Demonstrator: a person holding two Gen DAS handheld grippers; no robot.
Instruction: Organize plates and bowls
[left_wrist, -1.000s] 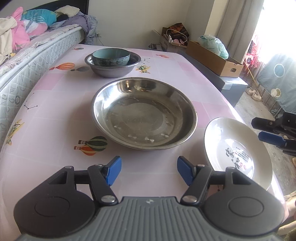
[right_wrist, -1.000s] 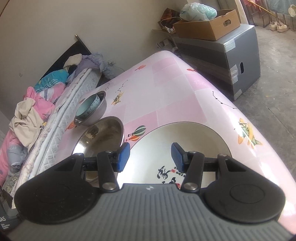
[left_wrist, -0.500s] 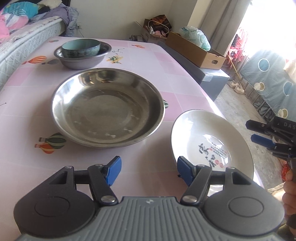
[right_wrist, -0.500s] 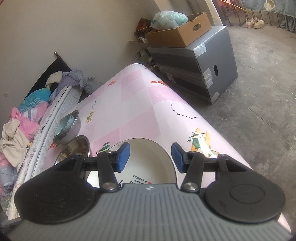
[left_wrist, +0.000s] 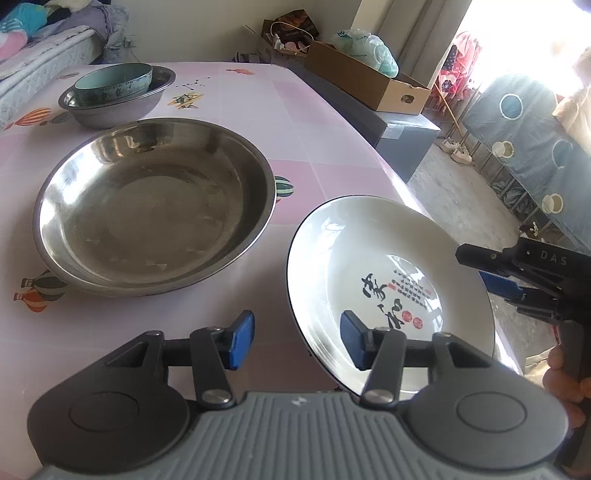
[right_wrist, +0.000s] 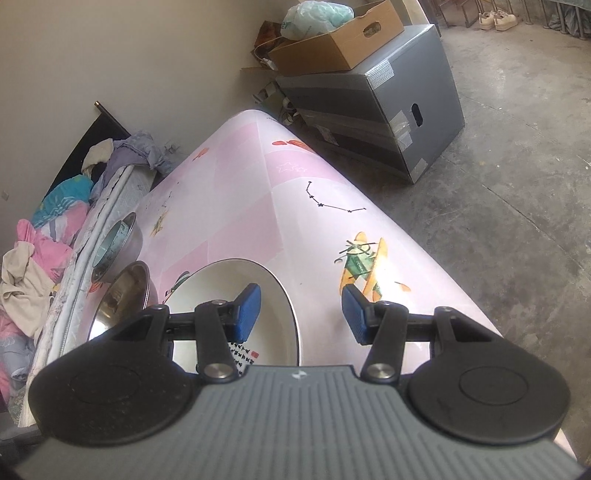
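A white plate (left_wrist: 388, 266) with black calligraphy lies at the table's right edge. My left gripper (left_wrist: 297, 341) straddles its near left rim; the jaws are closing and the pads stand clear of the rim. My right gripper (right_wrist: 301, 315) is open with the plate's (right_wrist: 229, 288) right rim between its fingers, untouched; in the left wrist view the right gripper (left_wrist: 476, 269) sits just off the plate's right side. Left of the plate rests a large steel dish (left_wrist: 155, 206). Behind it a teal bowl (left_wrist: 110, 83) is nested in a small steel bowl (left_wrist: 114, 107).
The pink patterned table (left_wrist: 314, 129) drops off just right of the plate to concrete floor (right_wrist: 517, 184). A cardboard box (left_wrist: 365, 85) rests on a grey crate (right_wrist: 388, 110) beyond the far corner. A bed with clothes (right_wrist: 37, 258) borders the left side.
My left gripper swung right from in front of the steel dish to the plate's left rim and its jaws narrowed. My right gripper shifted over to the plate's right rim.
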